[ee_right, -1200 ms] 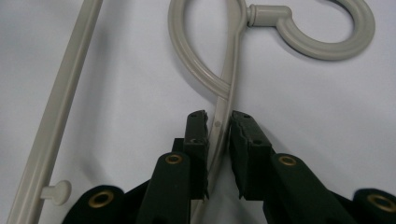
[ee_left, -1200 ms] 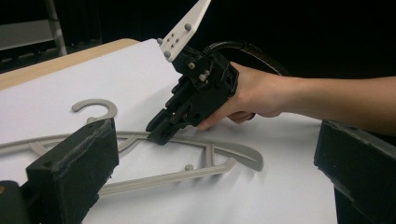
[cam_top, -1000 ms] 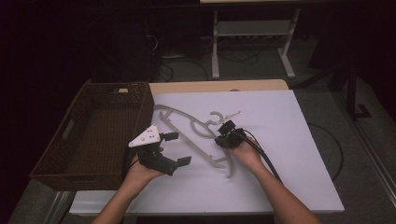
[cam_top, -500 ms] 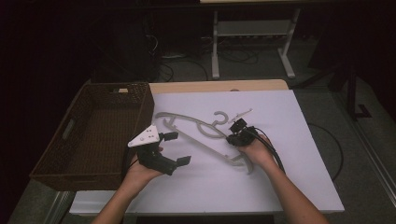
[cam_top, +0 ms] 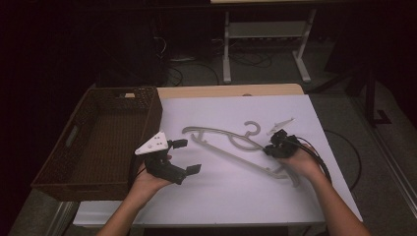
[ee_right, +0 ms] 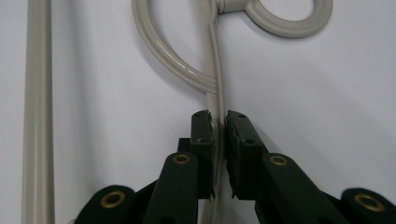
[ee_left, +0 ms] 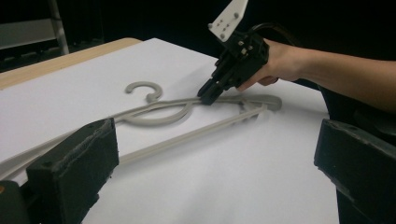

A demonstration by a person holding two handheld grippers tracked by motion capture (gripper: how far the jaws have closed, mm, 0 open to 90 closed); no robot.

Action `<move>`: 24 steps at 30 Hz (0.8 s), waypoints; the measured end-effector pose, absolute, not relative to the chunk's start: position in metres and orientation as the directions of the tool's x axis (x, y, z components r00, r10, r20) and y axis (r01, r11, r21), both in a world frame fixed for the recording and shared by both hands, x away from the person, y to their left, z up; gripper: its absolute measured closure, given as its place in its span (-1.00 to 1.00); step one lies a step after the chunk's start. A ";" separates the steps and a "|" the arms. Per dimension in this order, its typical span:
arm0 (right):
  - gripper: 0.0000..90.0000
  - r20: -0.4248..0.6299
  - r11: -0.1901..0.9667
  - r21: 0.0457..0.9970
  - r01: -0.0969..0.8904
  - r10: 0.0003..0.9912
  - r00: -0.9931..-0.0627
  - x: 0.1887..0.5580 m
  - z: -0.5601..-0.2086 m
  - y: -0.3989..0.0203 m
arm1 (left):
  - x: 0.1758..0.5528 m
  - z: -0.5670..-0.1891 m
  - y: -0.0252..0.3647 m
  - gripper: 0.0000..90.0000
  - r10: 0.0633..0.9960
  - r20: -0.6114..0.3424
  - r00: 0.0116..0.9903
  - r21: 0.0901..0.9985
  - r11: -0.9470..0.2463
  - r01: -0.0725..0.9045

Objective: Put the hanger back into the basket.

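A grey plastic hanger (cam_top: 223, 140) lies flat on the white table cover (cam_top: 236, 196), its hook (cam_top: 252, 129) pointing away from me. My right gripper (cam_top: 269, 150) is shut on one sloping arm of the hanger, just below the hook. In the right gripper view the pads (ee_right: 203, 135) pinch that thin arm (ee_right: 214, 70) between them. The left gripper view shows the right gripper (ee_left: 205, 98) tip-down on the hanger (ee_left: 159, 116). My left gripper (cam_top: 188, 156) hovers open to the left of the hanger, with nothing between its jaws (ee_left: 210, 177).
A brown wicker basket (cam_top: 152, 115) stands at the table's left edge, close to my left hand. A cable (cam_top: 319, 157) trails from the right gripper. Behind the table, a metal stand (cam_top: 265, 44) and floor cables sit in the dark.
My right gripper has slid to the right across the table, dragging the hanger with it. The left gripper has kept its place.
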State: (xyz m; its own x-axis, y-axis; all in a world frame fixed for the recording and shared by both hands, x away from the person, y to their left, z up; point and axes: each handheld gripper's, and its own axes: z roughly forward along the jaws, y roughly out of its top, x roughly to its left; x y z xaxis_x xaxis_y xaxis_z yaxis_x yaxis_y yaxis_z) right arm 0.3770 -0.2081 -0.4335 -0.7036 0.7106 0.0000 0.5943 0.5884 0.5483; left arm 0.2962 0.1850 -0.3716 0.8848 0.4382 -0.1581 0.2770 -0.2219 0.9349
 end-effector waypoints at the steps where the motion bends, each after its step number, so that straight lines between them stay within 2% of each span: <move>1: 0.80 0.000 0.588 0.548 0.594 0.711 -0.704 0.377 -0.434 -0.208 | 0.296 -0.372 0.185 -1.00 0.438 -0.158 0.885 0.935 -0.222 0.277; 3: 0.80 -0.003 0.590 0.548 0.593 0.710 -0.704 0.377 -0.434 -0.217 | 0.296 -0.372 0.185 -1.00 0.437 -0.156 0.886 0.935 -0.225 0.275; 4: 0.75 0.000 0.588 0.552 0.592 0.709 -0.705 0.376 -0.434 -0.222 | 0.296 -0.372 0.185 -1.00 0.436 -0.156 0.886 0.935 -0.225 0.275; 5: 0.61 -0.004 0.576 0.566 0.589 0.717 -0.698 0.376 -0.433 -0.223 | 0.296 -0.372 0.185 -1.00 0.437 -0.155 0.886 0.935 -0.225 0.275; 6: 0.58 -0.004 0.568 0.580 0.584 0.719 -0.695 0.376 -0.430 -0.223 | 0.296 -0.372 0.185 -1.00 0.438 -0.159 0.885 0.935 -0.222 0.277; 11: 0.53 0.050 0.519 0.649 0.556 0.700 -0.712 0.376 -0.411 -0.213 | 0.296 -0.372 0.185 -1.00 0.438 -0.158 0.885 0.934 -0.224 0.278; 13: 0.53 0.118 0.507 0.686 0.522 0.630 -0.768 0.377 -0.403 -0.189 | 0.296 -0.372 0.185 -1.00 0.436 -0.157 0.886 0.934 -0.225 0.276; 17: 0.53 0.136 0.534 0.697 0.479 0.557 -0.819 0.383 -0.402 -0.152 | 0.296 -0.372 0.185 -1.00 0.434 -0.160 0.887 0.935 -0.222 0.277; 24: 0.53 0.142 0.571 0.682 0.457 0.510 -0.849 0.398 -0.412 -0.099 | 0.296 -0.371 0.187 -1.00 0.435 -0.164 0.885 0.936 -0.216 0.279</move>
